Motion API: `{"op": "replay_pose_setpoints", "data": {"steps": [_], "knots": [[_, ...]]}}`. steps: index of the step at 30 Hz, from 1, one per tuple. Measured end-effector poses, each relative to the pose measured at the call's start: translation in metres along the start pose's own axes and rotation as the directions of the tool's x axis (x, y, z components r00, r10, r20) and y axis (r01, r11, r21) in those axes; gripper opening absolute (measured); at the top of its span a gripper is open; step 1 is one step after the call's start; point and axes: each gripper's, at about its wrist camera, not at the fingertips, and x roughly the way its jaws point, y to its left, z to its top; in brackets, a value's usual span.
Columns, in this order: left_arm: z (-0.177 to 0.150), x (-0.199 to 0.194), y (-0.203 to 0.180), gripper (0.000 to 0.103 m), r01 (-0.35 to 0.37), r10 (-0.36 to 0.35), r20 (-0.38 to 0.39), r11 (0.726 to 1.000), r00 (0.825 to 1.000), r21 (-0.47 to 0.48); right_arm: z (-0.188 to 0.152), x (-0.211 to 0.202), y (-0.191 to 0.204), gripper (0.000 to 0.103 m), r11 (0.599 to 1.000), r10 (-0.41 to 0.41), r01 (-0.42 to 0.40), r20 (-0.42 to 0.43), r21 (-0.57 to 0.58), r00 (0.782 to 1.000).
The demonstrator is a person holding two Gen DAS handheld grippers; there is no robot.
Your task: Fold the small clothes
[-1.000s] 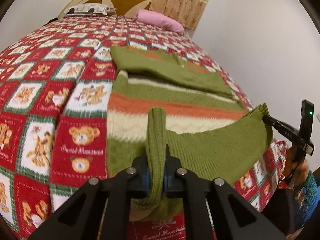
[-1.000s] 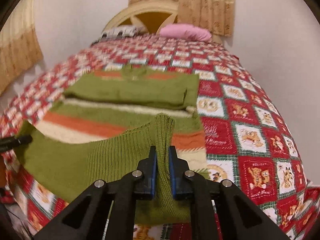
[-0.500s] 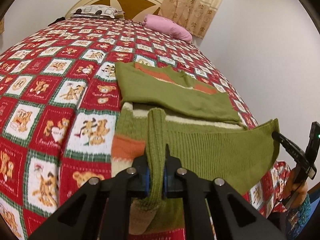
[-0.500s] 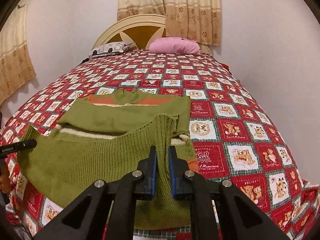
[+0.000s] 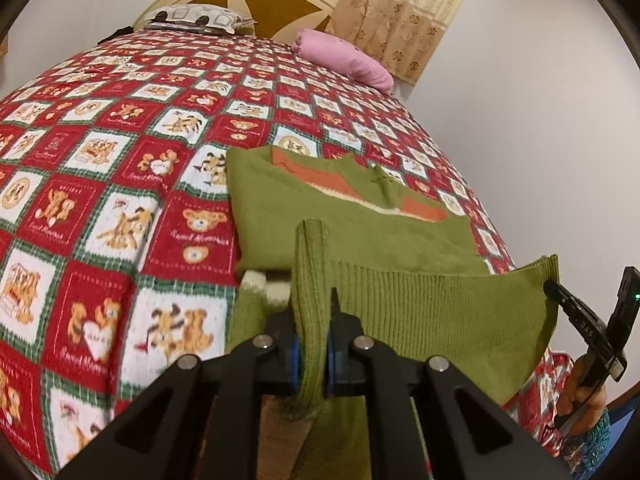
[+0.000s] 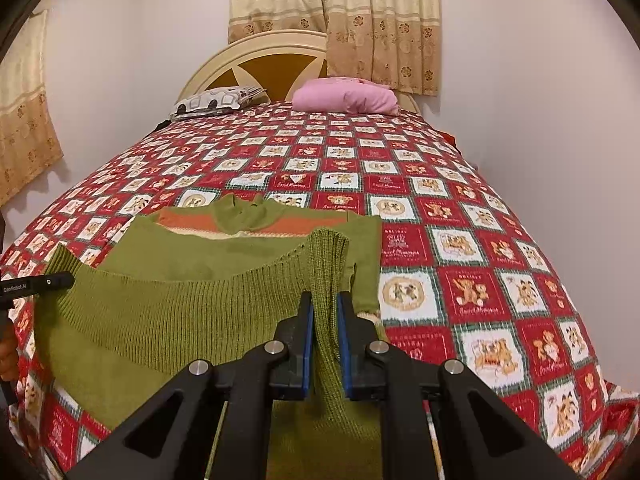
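Left tongs: the left gripper (image 5: pixel 311 350) is squeezed tight on one bottom corner of the green sweater (image 5: pixel 420 312). The stretchy band sticks up between the blue pads.

Right tongs: the right gripper (image 6: pixel 325 354) is squeezed tight on the other bottom corner.

Sweater: it lies on the bed cover (image 6: pixel 460 208), right in front of both tongs. The neck end is far from them and flat on the bed. The bottom band (image 6: pixel 168 312) is lifted and hangs between the two tongs.

Long way of the sweater: it runs away from the tongs, from the band up to the collar (image 6: pixel 244 216). The held band runs sideways, from one tong to the other.

Sleeves: they look tucked in over the chest already.

Which hand is nearer: both look about the same. Each has its own corner.

Next move, my guess: both tongs carry the band forward, away from the person, and lay it near the collar. They should go side by side so the fold stays straight.

Behind it all: a pink pillow (image 6: pixel 346 94) far up the bed.
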Motion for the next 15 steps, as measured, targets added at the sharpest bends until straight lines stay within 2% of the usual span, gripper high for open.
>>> {"op": "replay_pose_setpoints", "data": {"steps": [15], "knots": [[0.052, 0.037, 0.003, 0.01, -0.016, 0.016, 0.012, 1.0, 1.0, -0.015, 0.036, 0.047, -0.001, 0.01, 0.999, -0.03, 0.03, 0.012, -0.014, 0.999]]}}
